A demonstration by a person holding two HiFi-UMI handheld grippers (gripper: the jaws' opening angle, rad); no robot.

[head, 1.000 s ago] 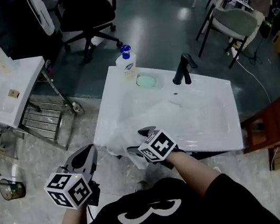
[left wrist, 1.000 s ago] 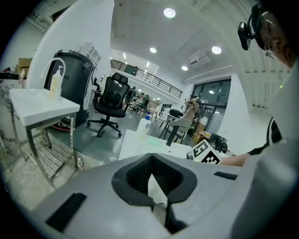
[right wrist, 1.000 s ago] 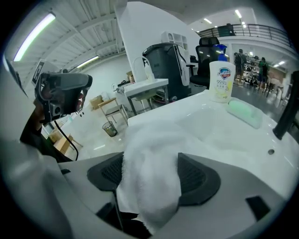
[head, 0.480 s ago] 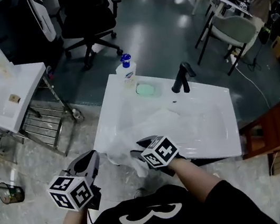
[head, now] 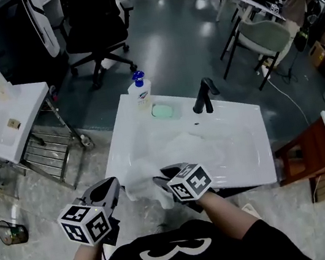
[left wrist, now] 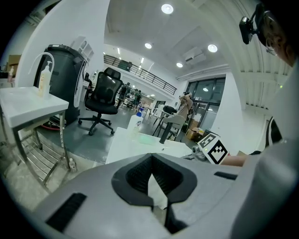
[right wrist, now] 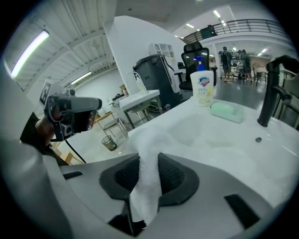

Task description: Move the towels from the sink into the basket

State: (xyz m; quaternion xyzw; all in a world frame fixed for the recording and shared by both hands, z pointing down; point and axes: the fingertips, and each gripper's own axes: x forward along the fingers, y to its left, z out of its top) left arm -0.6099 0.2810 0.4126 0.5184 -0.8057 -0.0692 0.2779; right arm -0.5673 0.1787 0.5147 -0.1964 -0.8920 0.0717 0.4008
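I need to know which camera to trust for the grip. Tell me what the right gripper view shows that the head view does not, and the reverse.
Only the right gripper view: the jaws of the right gripper, which have just been closing, with a fold of the white towel pinched between them.

Only the head view: the rest of the towel lying over the front rim of the sink, and the wooden stand to its right.

Both: the soap bottle, green soap, black tap and left gripper.

White towel [head: 139, 183], white sink [head: 249, 153]
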